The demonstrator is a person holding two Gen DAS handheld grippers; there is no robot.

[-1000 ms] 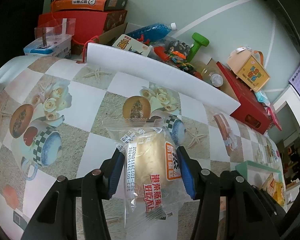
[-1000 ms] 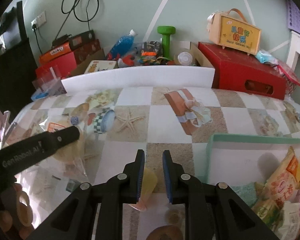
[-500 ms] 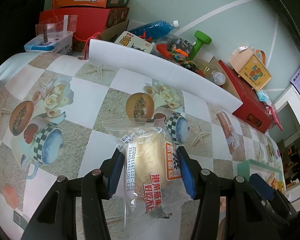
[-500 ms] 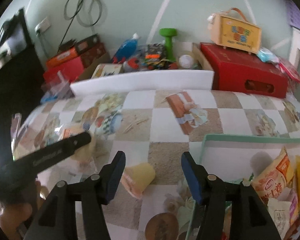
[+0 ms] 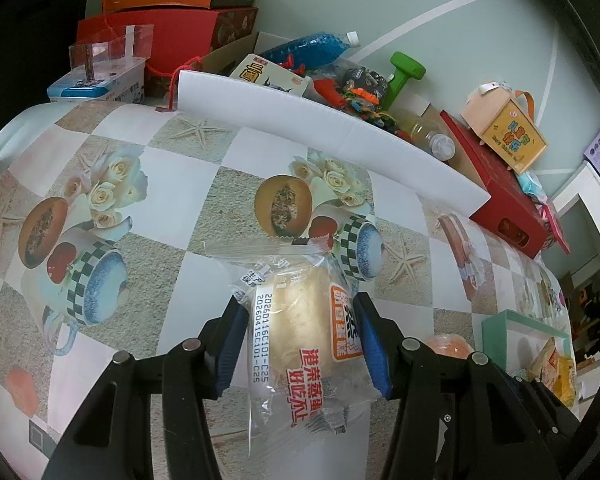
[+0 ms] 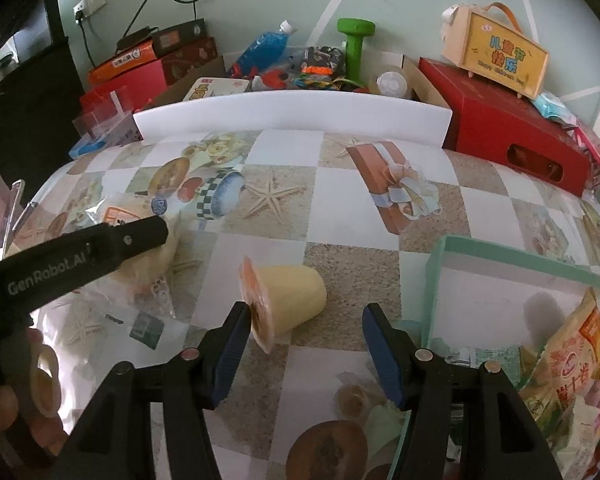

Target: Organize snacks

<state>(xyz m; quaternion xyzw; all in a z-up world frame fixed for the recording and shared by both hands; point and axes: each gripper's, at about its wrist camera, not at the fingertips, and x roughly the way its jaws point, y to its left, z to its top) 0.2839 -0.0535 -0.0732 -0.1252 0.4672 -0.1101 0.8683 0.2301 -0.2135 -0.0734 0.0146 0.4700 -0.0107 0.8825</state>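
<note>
My left gripper (image 5: 300,344) is shut on a clear-wrapped bun (image 5: 300,332) with red print, held over the patterned tablecloth. The bun also shows at the left of the right wrist view (image 6: 140,216), behind a black finger (image 6: 140,236) of the left gripper. My right gripper (image 6: 304,344) is open and empty. A yellow jelly cup (image 6: 288,296) with an orange lid lies on its side on the cloth just ahead of it, nearer the left finger. A mint-green tray (image 6: 500,256) at the right holds several snack packets (image 6: 568,364).
A white foam board (image 6: 292,114) stands along the table's far edge. Behind it are red boxes (image 6: 512,128), a green dumbbell (image 6: 356,48), a blue bottle (image 6: 264,48) and toys. The tray's corner (image 5: 520,320) shows at the right in the left wrist view.
My right gripper opened, let go of the jelly cup and drew back; the cup now lies on the cloth. The left gripper still holds the bun and has shifted slightly.
</note>
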